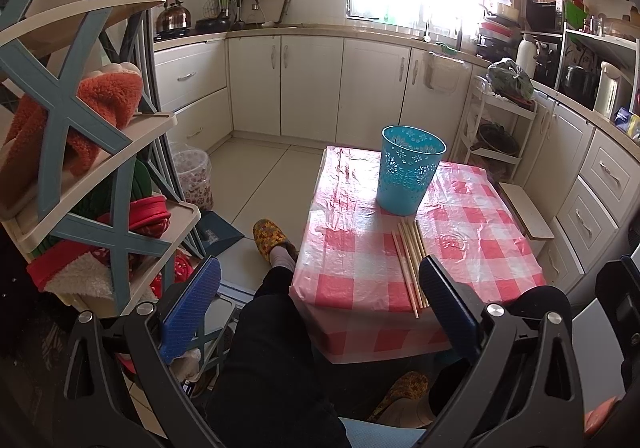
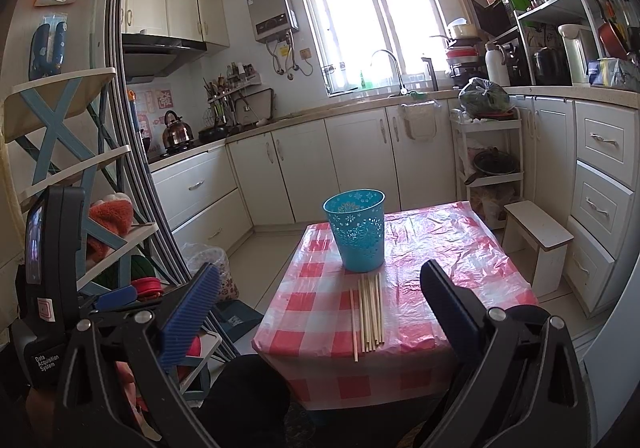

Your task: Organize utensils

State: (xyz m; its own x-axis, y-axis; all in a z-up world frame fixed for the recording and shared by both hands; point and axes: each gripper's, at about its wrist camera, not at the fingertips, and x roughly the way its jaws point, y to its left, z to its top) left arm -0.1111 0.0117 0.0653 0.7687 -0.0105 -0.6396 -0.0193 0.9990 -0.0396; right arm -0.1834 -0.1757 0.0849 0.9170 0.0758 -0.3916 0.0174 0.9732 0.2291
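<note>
left gripper [image 1: 320, 296]: jaws spread wide, empty, held near edge of worktop [image 1: 352, 280] | right gripper [image 2: 320, 312]: jaws spread wide, empty, above near edge | chopsticks [image 2: 370, 312]: bundle flat on checked cloth, near side, one stick slightly apart at left | basket [image 2: 356, 230]: blue, upright, just beyond chopsticks

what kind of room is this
A home kitchen, most likely: a kettle on the stove, a sink faucet under the window, and chopsticks beside a blue basket on the table.
</note>
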